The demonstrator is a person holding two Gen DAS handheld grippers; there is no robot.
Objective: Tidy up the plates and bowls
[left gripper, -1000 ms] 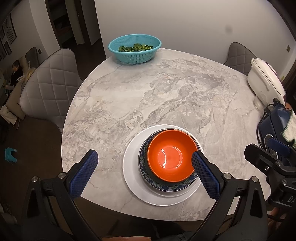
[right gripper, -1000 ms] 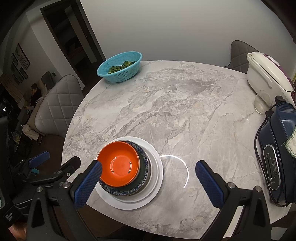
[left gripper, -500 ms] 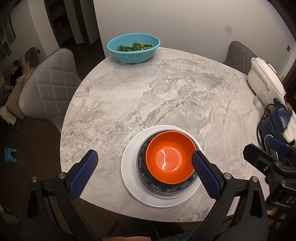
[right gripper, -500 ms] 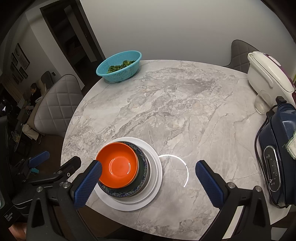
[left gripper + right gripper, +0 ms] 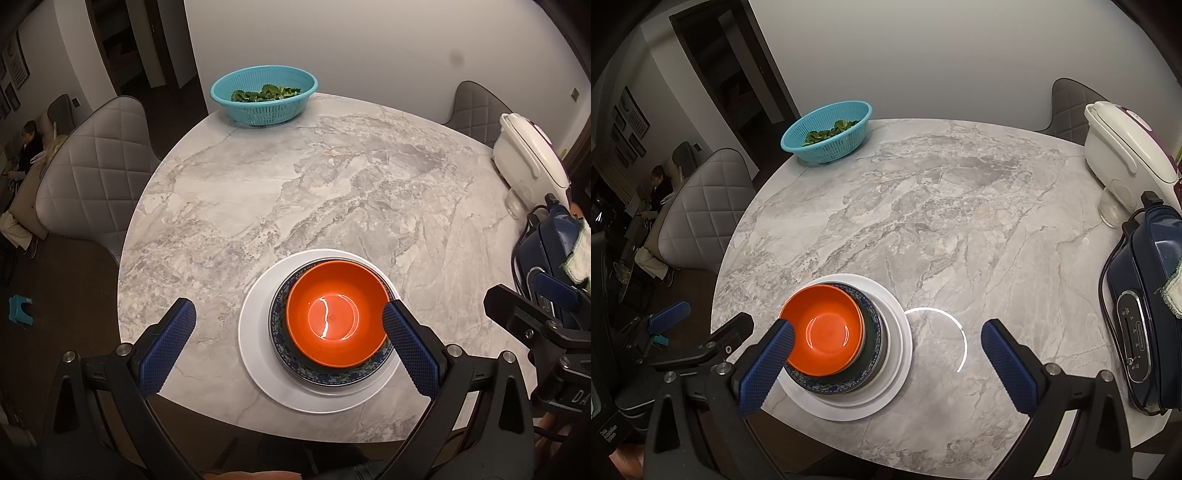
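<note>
One stack, three pieces, near table [image 5: 332, 184] edge; both claws wide, empty.
Left wrist: left gripper [image 5: 288, 343] spread; 1 orange bowl [image 5: 336, 314] in 1 blue bowl [image 5: 291, 354] on 1 white plate [image 5: 255, 332]; 1 basket [image 5: 264, 94] far side.
Right wrist: right gripper [image 5: 886, 369] spread, stack by its left finger; 2 appliances on the right, 1 white [image 5: 1123, 144], 1 navy [image 5: 1145, 306].

Partial white lettering "DA" is being shown on the right gripper's [image 5: 554, 325] black body; the remaining small print is being left unread.
</note>
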